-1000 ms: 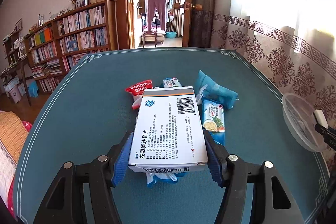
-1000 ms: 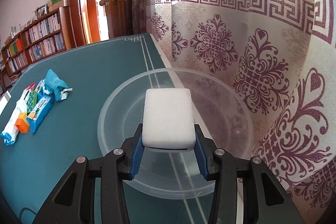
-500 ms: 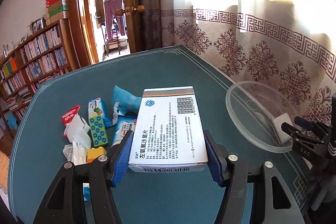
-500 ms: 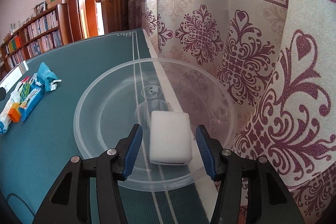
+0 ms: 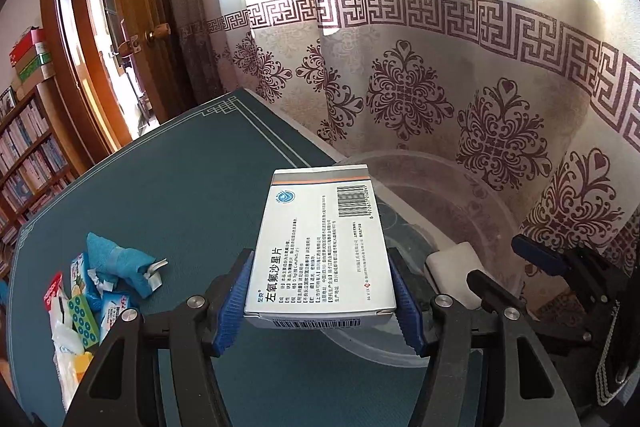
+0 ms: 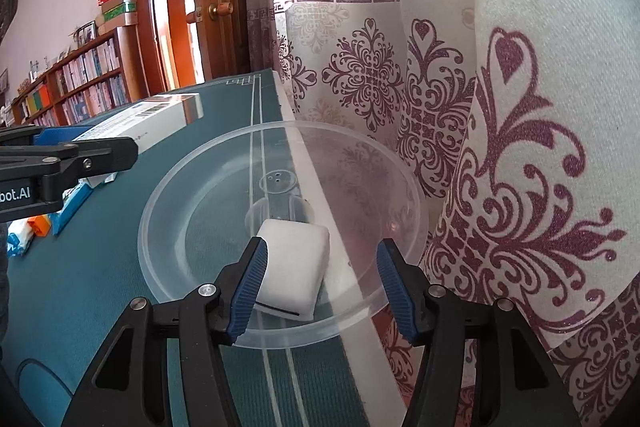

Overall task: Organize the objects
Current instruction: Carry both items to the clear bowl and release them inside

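Medicine box [image 5: 320, 247]: clamped flat between the blue pads of the left gripper [image 5: 318, 287], held above the tabletop with its far end over the near rim of the clear bowl [image 6: 168, 195].
Right gripper [image 6: 320, 283]: jaws have just been opening and now stand apart; the white pad [image 6: 294, 267] lies between them on the bowl's floor, close against the left pad with a gap at the other.
Bowl: sits at the tabletop's right edge, partly overhanging it, against the patterned curtain [image 5: 500, 131].
Step in hand: the pad looks delivered, and the box is next for the bowl.
Next move: probably the right gripper backs out, then the box goes down onto the free part of the bowl's floor and the left jaws let go.
In the way: the right gripper over the bowl's near side, and the pad taking floor space.
Further off: a heap of small packets [image 5: 92, 291] toward the tabletop's left edge, unsorted; bookshelves [image 6: 80, 79] and a doorway [image 5: 92, 59] beyond.
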